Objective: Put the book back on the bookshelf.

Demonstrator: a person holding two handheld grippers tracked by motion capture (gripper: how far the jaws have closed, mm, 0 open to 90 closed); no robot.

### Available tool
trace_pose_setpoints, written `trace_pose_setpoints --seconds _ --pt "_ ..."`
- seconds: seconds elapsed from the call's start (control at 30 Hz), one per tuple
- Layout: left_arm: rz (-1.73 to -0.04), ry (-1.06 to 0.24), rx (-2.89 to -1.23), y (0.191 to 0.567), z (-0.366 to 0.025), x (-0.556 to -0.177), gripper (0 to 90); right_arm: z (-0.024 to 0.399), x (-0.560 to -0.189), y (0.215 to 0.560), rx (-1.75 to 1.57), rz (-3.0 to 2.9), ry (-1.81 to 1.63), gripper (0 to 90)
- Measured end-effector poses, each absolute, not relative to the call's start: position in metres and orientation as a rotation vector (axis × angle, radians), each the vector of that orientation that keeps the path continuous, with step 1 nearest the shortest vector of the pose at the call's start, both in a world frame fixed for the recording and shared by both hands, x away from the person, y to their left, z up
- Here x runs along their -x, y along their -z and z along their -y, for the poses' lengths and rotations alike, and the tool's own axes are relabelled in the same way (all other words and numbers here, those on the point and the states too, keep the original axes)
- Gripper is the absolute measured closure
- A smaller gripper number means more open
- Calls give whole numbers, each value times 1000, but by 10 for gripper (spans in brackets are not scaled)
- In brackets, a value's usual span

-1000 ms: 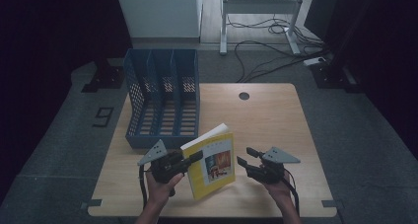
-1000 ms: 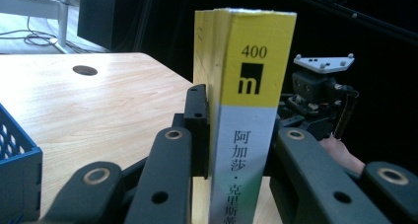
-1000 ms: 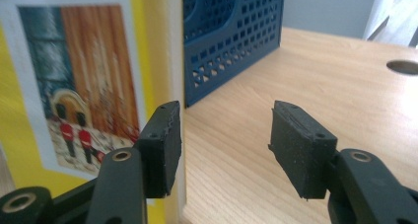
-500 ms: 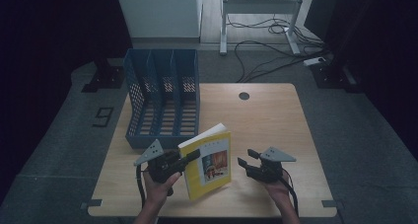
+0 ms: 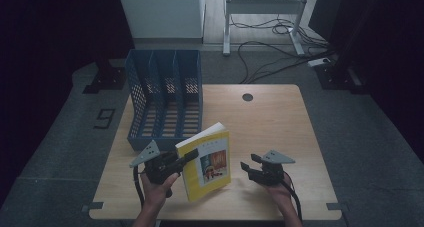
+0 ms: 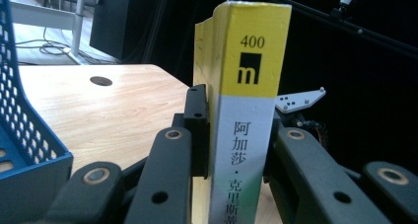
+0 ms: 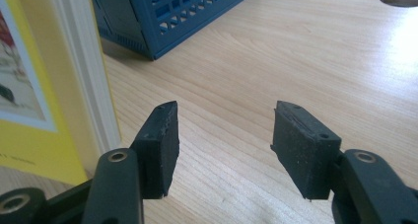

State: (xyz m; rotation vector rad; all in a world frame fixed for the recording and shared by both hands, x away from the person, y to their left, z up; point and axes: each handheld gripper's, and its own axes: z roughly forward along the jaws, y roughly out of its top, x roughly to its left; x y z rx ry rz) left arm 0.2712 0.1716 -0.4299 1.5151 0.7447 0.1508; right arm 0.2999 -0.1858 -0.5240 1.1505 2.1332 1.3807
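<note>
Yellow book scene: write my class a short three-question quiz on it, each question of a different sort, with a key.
1. True or false: the left gripper is shut on the spine of the yellow book.
2. Multiple choice: the right gripper is
A. open, holding nothing
B. shut on the book
C. inside the file rack
3. Fill the gap: the blue file rack has ___ compartments, and it lies on the table on the left gripper's side.

Key: 1 true; 2 A; 3 three.
</note>
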Motion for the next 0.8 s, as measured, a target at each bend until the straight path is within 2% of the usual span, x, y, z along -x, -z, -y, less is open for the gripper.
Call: trace_pose_setpoints --seconds 0.8 --pt "-764 -215 -1393 408 -211 -261 756 183 -304 541 -1184 -2193 -1284 414"
